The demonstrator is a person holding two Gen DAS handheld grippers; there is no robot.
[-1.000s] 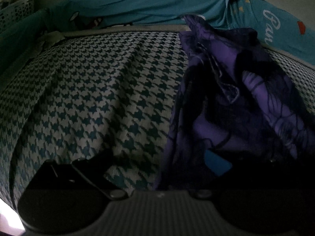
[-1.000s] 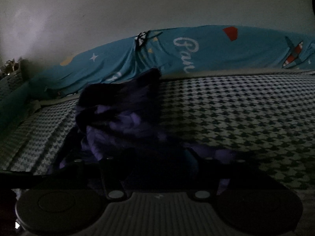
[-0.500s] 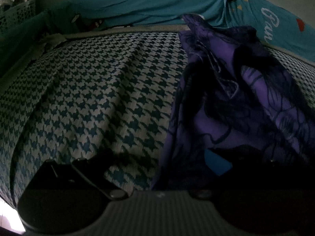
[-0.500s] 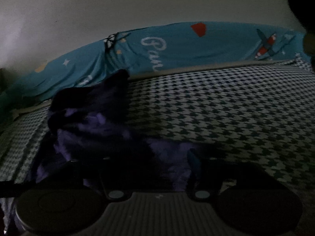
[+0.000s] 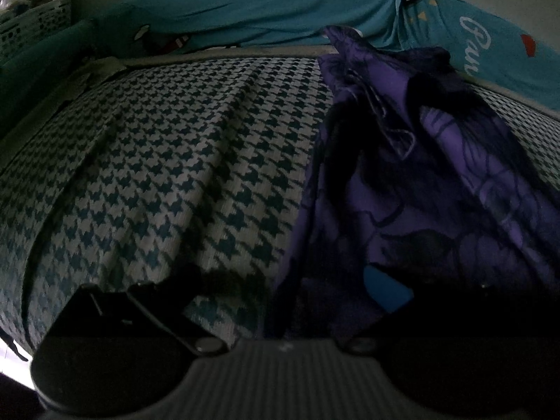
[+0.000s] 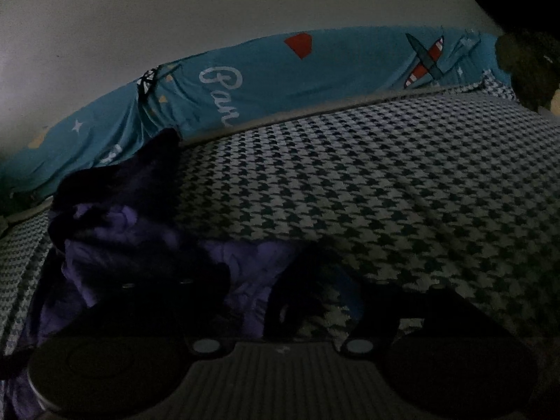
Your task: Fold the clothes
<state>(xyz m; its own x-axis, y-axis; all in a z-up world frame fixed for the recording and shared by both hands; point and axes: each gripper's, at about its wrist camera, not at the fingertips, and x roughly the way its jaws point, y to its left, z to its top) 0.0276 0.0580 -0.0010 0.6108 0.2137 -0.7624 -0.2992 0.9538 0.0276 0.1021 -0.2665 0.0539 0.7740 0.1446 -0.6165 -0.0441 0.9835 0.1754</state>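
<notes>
A purple garment (image 5: 437,175) with dark line patterns lies crumpled on the houndstooth bed cover (image 5: 175,157). In the left wrist view my left gripper (image 5: 276,287) hangs open low over the bed. The garment's left edge lies between its dark left finger and its blue-padded right finger (image 5: 385,290). In the right wrist view the garment (image 6: 133,231) fills the lower left. My right gripper (image 6: 280,297) sits over the garment's near right corner. Its jaws are opening, with purple cloth lying loose between them. Its fingertips are too dark to make out clearly.
A teal printed sheet (image 6: 262,80) runs along the pale wall (image 6: 210,7) behind the bed. A white perforated basket (image 5: 31,24) stands at the far left corner. A dark bulky shape (image 6: 525,63) sits at the bed's far right. Bare houndstooth cover (image 6: 420,182) stretches right of the garment.
The right wrist view has swung and rolled, so the garment now sits further left in it, and the right jaws have spread wider. The left gripper crept slightly closer to the cloth.
</notes>
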